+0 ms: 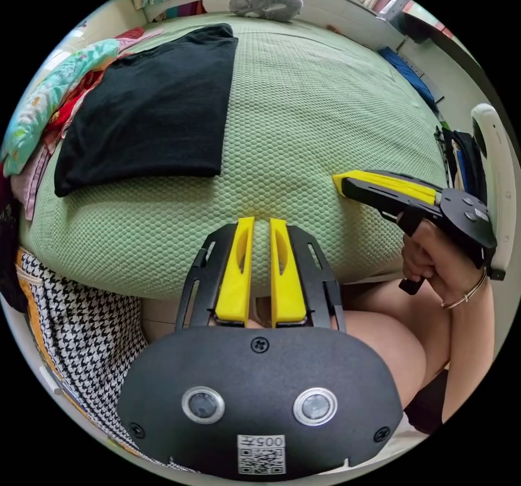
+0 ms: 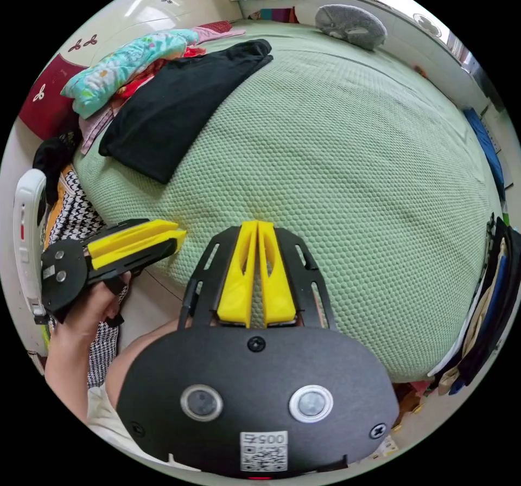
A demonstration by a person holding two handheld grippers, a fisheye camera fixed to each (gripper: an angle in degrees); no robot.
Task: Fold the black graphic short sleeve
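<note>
The black short sleeve (image 1: 146, 112) (image 2: 179, 106) lies folded into a flat rectangle at the far left side of the green bed (image 1: 304, 128) (image 2: 347, 171), plain side up. My left gripper (image 1: 262, 224) (image 2: 182, 234) hovers over the bed's near edge, its yellow jaws nearly together with a thin slit between them and nothing held. My right gripper (image 2: 256, 225) (image 1: 339, 179) is held by a hand beside it, over the same near edge, with its jaw tips touching and empty. Both are well apart from the shirt.
A pile of colourful clothes (image 1: 54, 95) (image 2: 125, 68) borders the shirt's far side. A grey cushion (image 1: 266, 2) (image 2: 350, 25) sits at the bed's head. Houndstooth cloth (image 1: 76, 323) (image 2: 76, 209) hangs off the near left corner. Dark garments (image 2: 488, 301) hang off the right edge.
</note>
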